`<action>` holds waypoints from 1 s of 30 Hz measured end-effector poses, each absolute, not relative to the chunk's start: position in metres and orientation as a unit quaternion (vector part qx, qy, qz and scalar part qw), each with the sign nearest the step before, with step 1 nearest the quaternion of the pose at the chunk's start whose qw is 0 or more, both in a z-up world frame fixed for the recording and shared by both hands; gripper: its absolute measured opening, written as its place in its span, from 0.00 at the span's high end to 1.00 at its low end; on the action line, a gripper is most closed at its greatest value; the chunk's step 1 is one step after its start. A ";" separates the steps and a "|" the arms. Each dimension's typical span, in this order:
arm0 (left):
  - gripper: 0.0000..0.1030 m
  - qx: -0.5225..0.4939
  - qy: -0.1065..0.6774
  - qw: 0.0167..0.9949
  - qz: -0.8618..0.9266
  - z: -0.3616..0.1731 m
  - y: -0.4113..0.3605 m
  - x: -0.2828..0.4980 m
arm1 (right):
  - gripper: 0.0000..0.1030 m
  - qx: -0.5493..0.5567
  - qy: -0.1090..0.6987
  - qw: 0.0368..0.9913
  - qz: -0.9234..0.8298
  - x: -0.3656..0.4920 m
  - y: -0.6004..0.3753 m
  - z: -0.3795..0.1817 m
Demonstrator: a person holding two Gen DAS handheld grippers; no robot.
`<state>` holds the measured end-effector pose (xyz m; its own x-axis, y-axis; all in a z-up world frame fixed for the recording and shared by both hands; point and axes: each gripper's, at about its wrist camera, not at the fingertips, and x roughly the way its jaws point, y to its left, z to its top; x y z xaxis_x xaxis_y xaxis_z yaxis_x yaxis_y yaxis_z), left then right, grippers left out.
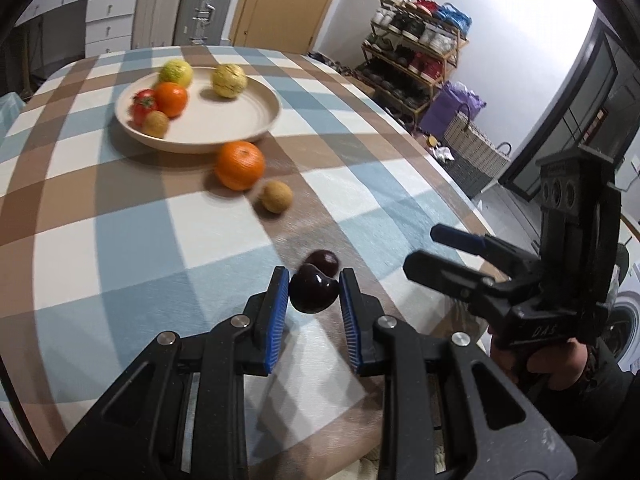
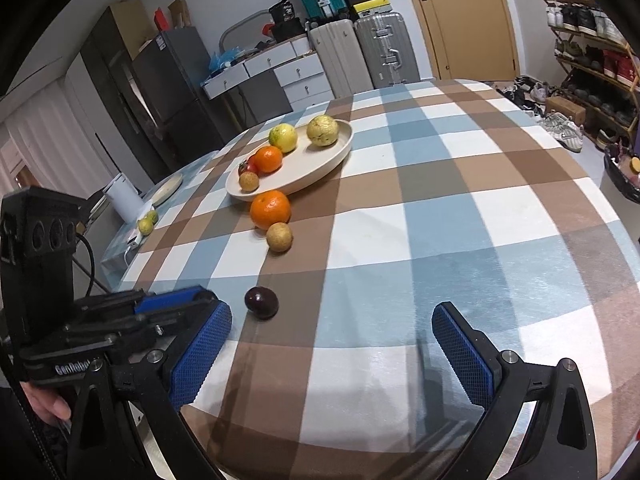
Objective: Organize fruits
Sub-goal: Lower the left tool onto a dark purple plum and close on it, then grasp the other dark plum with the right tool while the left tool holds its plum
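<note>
On checked tablecloth (image 2: 440,216): beige plate (image 1: 224,136); suitcases (image 2: 360,52), shoe rack (image 1: 416,56) behind.

My left view smears the fruits on the plate (image 1: 256,120). In my right view, my left gripper (image 2: 188,300) hides its own fingertips.
</note>
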<state>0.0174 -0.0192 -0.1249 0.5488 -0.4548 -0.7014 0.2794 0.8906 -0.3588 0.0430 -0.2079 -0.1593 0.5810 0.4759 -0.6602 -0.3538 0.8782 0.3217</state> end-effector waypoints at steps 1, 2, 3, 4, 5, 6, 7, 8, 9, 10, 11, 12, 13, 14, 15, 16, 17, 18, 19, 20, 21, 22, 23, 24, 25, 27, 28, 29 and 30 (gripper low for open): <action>0.78 -0.105 0.424 0.875 -0.207 -0.125 -0.015 0.018 | 0.00 0.074 0.395 0.885 0.237 0.044 -0.204 -0.160; 0.78 -0.108 0.422 0.877 -0.203 -0.124 -0.010 0.018 | 0.00 0.072 0.396 0.883 0.240 0.044 -0.201 -0.161; 0.78 -0.111 0.421 0.878 -0.199 -0.124 -0.005 0.018 | 0.00 0.070 0.397 0.882 0.244 0.045 -0.198 -0.162; 0.78 -0.115 0.419 0.879 -0.195 -0.124 0.001 0.018 | 0.00 0.067 0.398 0.880 0.249 0.046 -0.194 -0.163; 0.78 -0.118 0.418 0.881 -0.190 -0.124 0.007 0.018 | 0.00 0.064 0.399 0.879 0.253 0.047 -0.190 -0.163; 0.78 -0.119 0.417 0.881 -0.187 -0.125 0.010 0.019 | 0.00 0.061 0.400 0.878 0.258 0.048 -0.185 -0.164; 0.78 -0.122 0.416 0.882 -0.183 -0.125 0.015 0.019 | 0.01 0.057 0.400 0.876 0.264 0.049 -0.180 -0.166; 0.78 -0.125 0.415 0.883 -0.181 -0.125 0.020 0.019 | 0.02 0.055 0.401 0.874 0.269 0.050 -0.176 -0.167; 0.78 -0.127 0.415 0.883 -0.178 -0.125 0.024 0.018 | 0.04 0.051 0.404 0.871 0.275 0.051 -0.171 -0.169; 0.78 -0.129 0.413 0.884 -0.174 -0.125 0.030 0.018 | 0.09 0.048 0.406 0.869 0.277 0.051 -0.167 -0.171; 0.78 -0.132 0.412 0.885 -0.171 -0.125 0.034 0.018 | 0.16 0.046 0.408 0.867 0.281 0.052 -0.162 -0.172; 0.78 -0.136 0.411 0.886 -0.168 -0.125 0.039 0.018 | 0.18 0.042 0.411 0.865 0.286 0.054 -0.158 -0.174; 0.78 -0.140 0.409 0.887 -0.163 -0.125 0.044 0.019 | 0.20 0.036 0.413 0.863 0.288 0.055 -0.153 -0.175; 0.78 -0.143 0.408 0.888 -0.160 -0.125 0.048 0.019 | 0.22 0.031 0.413 0.863 0.288 0.055 -0.149 -0.176; 0.78 -0.146 0.406 0.888 -0.156 -0.125 0.052 0.020 | 0.24 0.027 0.411 0.864 0.289 0.056 -0.146 -0.177; 0.78 -0.148 0.404 0.890 -0.151 -0.124 0.058 0.020 | 0.30 0.024 0.411 0.864 0.291 0.056 -0.144 -0.177; 0.78 -0.150 0.403 0.891 -0.147 -0.123 0.062 0.021 | 0.34 0.020 0.411 0.864 0.291 0.057 -0.141 -0.178; 0.78 -0.150 0.402 0.892 -0.144 -0.123 0.064 0.021 | 0.38 0.016 0.411 0.864 0.292 0.057 -0.139 -0.178; 0.78 -0.151 0.400 0.893 -0.141 -0.122 0.067 0.022 | 0.45 0.013 0.410 0.864 0.292 0.058 -0.138 -0.178; 0.78 -0.152 0.399 0.893 -0.139 -0.122 0.069 0.022 | 0.49 0.010 0.411 0.864 0.290 0.058 -0.137 -0.179; 0.78 -0.152 0.398 0.894 -0.138 -0.121 0.071 0.023 | 0.50 0.007 0.410 0.865 0.289 0.058 -0.136 -0.179; 0.78 -0.151 0.398 0.895 -0.137 -0.121 0.072 0.024 | 0.53 0.004 0.410 0.865 0.289 0.059 -0.135 -0.180; 0.78 -0.149 0.397 0.895 -0.136 -0.120 0.072 0.025 | 0.58 0.001 0.410 0.865 0.288 0.059 -0.135 -0.179; 0.78 -0.148 0.397 0.896 -0.136 -0.119 0.071 0.026 | 0.62 0.000 0.411 0.863 0.292 0.059 -0.134 -0.179; 0.78 -0.145 0.396 0.896 -0.136 -0.118 0.071 0.027 | 0.70 -0.002 0.412 0.862 0.295 0.058 -0.133 -0.180; 0.78 -0.141 0.394 0.898 -0.136 -0.115 0.070 0.032 | 0.75 -0.014 0.411 0.863 0.293 0.057 -0.131 -0.180; 0.78 -0.139 0.394 0.898 -0.136 -0.114 0.069 0.034 | 0.75 -0.016 0.409 0.863 0.296 0.056 -0.131 -0.179; 0.78 -0.137 0.393 0.899 -0.137 -0.113 0.068 0.038 | 0.76 -0.013 0.407 0.863 0.300 0.055 -0.132 -0.178; 0.78 -0.135 0.391 0.900 -0.137 -0.110 0.067 0.042 | 0.76 -0.010 0.404 0.863 0.304 0.055 -0.132 -0.176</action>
<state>0.0420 0.0669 -0.1103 0.6563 -0.3532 -0.6667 0.1416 0.9256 -0.3509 0.0547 -0.1324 -0.1765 0.4890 0.5159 -0.7034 -0.5326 0.8152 0.2277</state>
